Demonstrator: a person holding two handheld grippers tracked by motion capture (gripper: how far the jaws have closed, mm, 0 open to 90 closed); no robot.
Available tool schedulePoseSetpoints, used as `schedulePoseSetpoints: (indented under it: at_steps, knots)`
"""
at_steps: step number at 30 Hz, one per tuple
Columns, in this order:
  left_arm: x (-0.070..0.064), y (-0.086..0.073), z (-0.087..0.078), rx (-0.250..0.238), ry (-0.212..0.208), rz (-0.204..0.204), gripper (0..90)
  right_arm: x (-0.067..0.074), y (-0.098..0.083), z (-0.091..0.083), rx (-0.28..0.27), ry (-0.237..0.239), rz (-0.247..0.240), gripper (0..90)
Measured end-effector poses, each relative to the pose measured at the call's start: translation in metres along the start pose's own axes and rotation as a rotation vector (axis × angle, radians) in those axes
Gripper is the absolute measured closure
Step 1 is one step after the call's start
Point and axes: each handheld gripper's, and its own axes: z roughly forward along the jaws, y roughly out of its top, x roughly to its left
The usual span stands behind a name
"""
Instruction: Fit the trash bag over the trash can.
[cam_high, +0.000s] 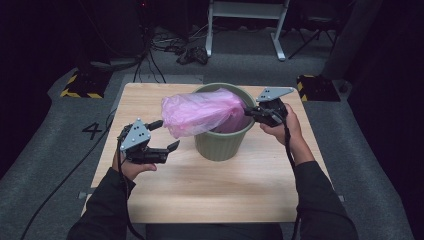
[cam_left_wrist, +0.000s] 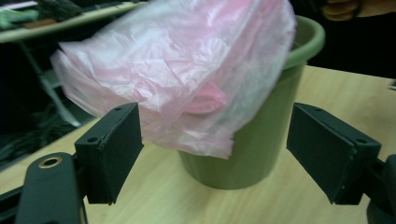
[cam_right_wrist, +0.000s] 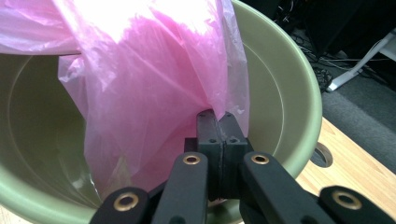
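Clearly the pink bag (cam_high: 202, 112) is light, limp film: right gripper (cam_high: 248, 113) pinches its right edge over the green bin (cam_high: 221, 145), left gripper (cam_high: 165, 135) jaws gaping.

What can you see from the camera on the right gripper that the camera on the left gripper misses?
The right gripper view alone shows the right gripper shut on the pink plastic bag, plus the inside of the green bin. The left gripper view alone shows the left gripper open, short of the bag, the bin's outer wall and the wooden table beneath. Both share bag and bin.

Pink bag (cam_high: 202, 112) over green bin (cam_high: 220, 142), wooden table (cam_high: 210, 192)
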Motion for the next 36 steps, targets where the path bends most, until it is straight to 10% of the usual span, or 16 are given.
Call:
schedulePoseSetpoints:
  at_steps: [4, 7, 18, 30, 36]
  knots:
    - [0.001, 0.000, 0.006, -0.001, -0.031, -0.015, 27.1, -0.001, -0.003, 0.001, 0.004, -0.003, -0.001, 88.4]
    - [-0.001, 0.001, 0.008, -0.003, -0.035, 0.023, 52.1, -0.002, -0.006, 0.000, -0.008, 0.000, 0.012, 82.0]
    - [-0.004, 0.005, 0.006, -0.027, -0.079, 0.077, 83.7, 0.003, -0.005, -0.026, -0.130, 0.036, 0.018, 35.9]
    - [-0.005, 0.007, 0.003, -0.023, -0.062, 0.106, 89.6, 0.040, 0.028, -0.032, -0.222, 0.090, -0.084, 28.1]
    - [-0.006, 0.005, 0.002, -0.024, -0.068, 0.107, 89.9, 0.053, 0.044, -0.007, -0.156, 0.087, -0.129, 25.3]
